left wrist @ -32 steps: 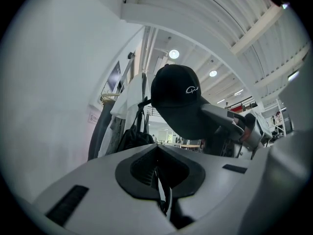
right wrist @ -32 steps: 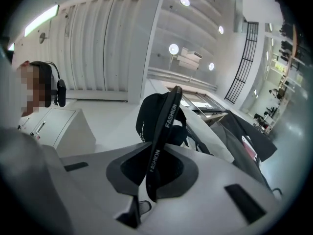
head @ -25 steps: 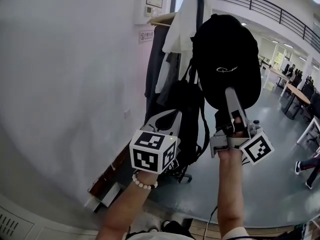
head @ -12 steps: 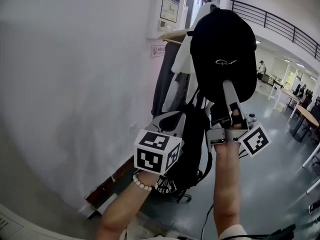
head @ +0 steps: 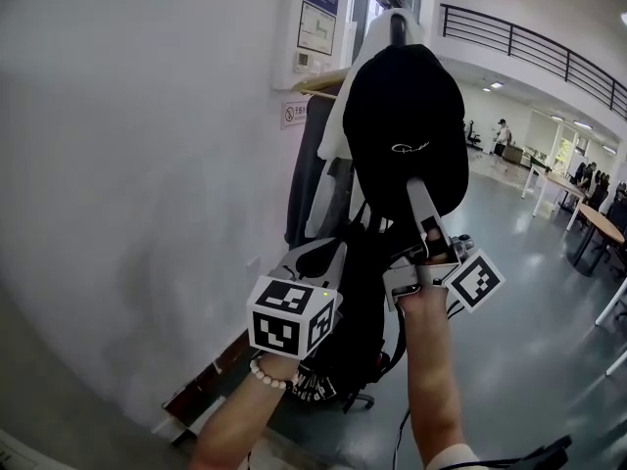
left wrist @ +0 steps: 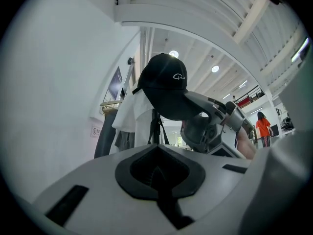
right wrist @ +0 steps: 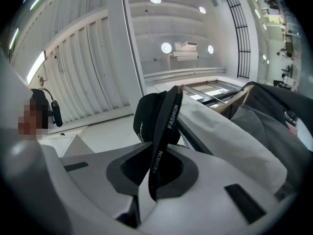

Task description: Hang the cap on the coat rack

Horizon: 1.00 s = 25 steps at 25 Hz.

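Since the earlier frame the black cap (head: 407, 125) has swung left, onto the line of the coat rack (head: 397, 29) pole, just under its top. In the head view the right gripper (head: 415, 199) holds it up by the brim, and the left gripper (head: 315, 255) hangs lower. The left gripper view shows jaws pressed together, empty. The right gripper view shows jaws pinching the brim edge-on.

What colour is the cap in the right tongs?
The cap is black with a small white logo, clearest in the left gripper view.
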Each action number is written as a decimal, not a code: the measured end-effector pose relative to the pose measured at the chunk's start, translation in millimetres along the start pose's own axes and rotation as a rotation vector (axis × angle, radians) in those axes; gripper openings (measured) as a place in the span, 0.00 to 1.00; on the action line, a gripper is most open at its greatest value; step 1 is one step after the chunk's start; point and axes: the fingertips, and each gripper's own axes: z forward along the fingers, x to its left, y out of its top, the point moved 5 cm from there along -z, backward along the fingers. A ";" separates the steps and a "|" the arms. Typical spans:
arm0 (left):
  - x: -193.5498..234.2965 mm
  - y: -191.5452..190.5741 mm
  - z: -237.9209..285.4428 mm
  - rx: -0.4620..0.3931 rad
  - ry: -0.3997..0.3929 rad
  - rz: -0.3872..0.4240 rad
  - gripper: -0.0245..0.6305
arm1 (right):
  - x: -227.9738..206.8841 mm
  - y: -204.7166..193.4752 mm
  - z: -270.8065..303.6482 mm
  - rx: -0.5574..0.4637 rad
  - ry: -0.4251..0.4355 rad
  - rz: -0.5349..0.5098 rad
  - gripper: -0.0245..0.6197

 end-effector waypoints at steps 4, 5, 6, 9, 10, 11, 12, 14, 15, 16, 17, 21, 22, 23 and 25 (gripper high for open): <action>4.0 -3.7 1.6 0.003 0.005 -0.010 0.04 | -10.6 -12.3 -15.1 0.014 -0.022 0.035 0.07; 3.5 -7.1 -0.6 0.006 0.004 -0.012 0.04 | -12.6 -17.1 -22.0 0.016 -0.030 0.052 0.07; 2.3 -13.1 -5.1 0.009 0.004 -0.015 0.04 | -13.0 -23.7 -31.6 0.015 -0.036 0.073 0.07; -4.3 -33.0 -26.3 0.016 0.003 -0.018 0.04 | -6.0 -45.1 -64.3 0.012 -0.055 0.106 0.07; -5.1 -34.4 -29.5 0.018 0.002 -0.020 0.04 | -4.7 -48.5 -69.7 0.012 -0.061 0.110 0.07; -4.6 -33.7 -29.1 0.021 0.000 -0.021 0.04 | -5.5 -50.1 -71.9 0.011 -0.066 0.118 0.07; -3.5 -32.5 -26.4 0.026 -0.002 -0.022 0.04 | -8.3 -50.9 -72.8 0.009 -0.072 0.128 0.07; -0.5 -31.4 -18.7 0.041 -0.008 -0.026 0.04 | -16.1 -52.2 -74.3 0.005 -0.085 0.144 0.07; 1.1 -31.6 -14.9 0.049 -0.011 -0.032 0.04 | -20.0 -53.1 -75.3 0.003 -0.092 0.151 0.07; 2.6 -32.0 -11.4 0.058 -0.013 -0.038 0.04 | -23.7 -54.3 -76.8 0.002 -0.101 0.156 0.07; 3.7 -32.8 -8.6 0.067 -0.015 -0.044 0.04 | -27.0 -56.1 -79.1 0.002 -0.111 0.162 0.07; 3.6 -46.0 -11.3 0.093 -0.018 -0.052 0.04 | -32.9 -75.0 -100.9 -0.011 -0.147 0.204 0.07; 2.8 -49.8 -13.9 0.099 -0.018 -0.053 0.04 | -32.8 -80.2 -107.4 -0.017 -0.153 0.216 0.07; 1.9 -52.6 -16.2 0.103 -0.018 -0.054 0.04 | -32.6 -84.2 -113.3 -0.022 -0.159 0.226 0.07; -0.3 -56.7 -19.7 0.109 -0.017 -0.055 0.04 | -32.0 -89.9 -123.6 -0.032 -0.167 0.239 0.07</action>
